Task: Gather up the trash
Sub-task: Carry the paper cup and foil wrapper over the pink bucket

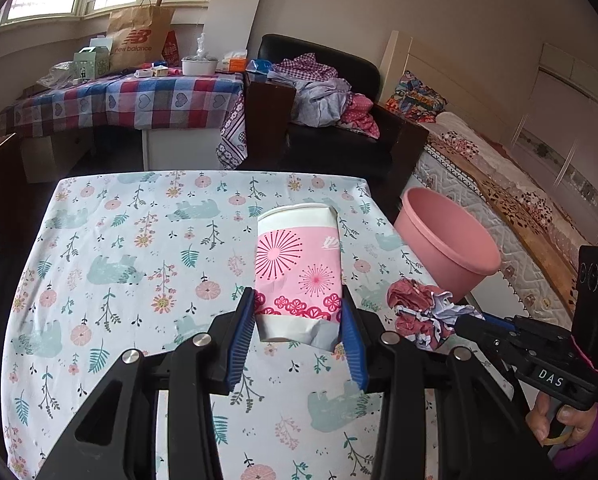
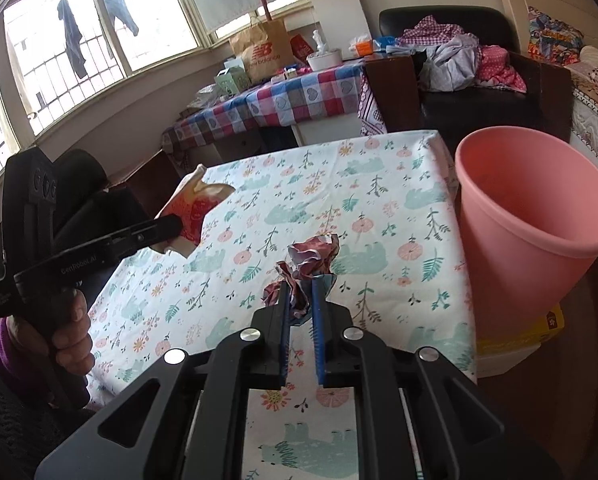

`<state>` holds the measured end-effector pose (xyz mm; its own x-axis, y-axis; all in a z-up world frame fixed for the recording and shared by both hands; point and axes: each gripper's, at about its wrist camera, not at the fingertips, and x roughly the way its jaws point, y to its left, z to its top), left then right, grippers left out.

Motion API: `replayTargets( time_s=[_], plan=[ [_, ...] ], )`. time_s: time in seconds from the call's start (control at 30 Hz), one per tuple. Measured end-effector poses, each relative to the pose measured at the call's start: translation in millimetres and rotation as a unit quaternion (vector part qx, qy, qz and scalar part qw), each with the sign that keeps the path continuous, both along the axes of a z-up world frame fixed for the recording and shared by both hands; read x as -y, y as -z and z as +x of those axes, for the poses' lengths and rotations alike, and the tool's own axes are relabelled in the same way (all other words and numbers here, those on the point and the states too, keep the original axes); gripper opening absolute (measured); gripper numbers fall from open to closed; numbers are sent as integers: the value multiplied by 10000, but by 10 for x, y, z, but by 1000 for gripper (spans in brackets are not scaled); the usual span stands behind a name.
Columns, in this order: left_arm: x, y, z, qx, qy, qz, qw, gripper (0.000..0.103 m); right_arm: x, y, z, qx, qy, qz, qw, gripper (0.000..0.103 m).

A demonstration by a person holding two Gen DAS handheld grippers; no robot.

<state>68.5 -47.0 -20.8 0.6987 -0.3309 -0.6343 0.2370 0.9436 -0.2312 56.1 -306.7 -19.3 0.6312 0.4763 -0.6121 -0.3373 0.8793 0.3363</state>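
Note:
My left gripper is shut on the lower end of a flattened pink-and-white paper cup, lifted above the floral tablecloth. The right wrist view shows that cup raised at the left, held by the left gripper. My right gripper is shut on a crumpled red-and-white paper wad, just above the cloth. That wad also shows in the left wrist view, pinched by the right gripper. A pink bin stands at the table's right edge, mouth tilted toward me.
The pink bin sits on a yellow box beside the table. Behind are a checked-cloth table with a paper bag and boxes, a black armchair piled with clothes, and a bed at the right.

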Motion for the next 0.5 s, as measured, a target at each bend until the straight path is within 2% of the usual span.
replayTargets(
  time_s=[0.5],
  plan=[
    [631,-218,318,287,636,60,9975,40,653,-305,128,639,926,49,9936,10]
  ],
)
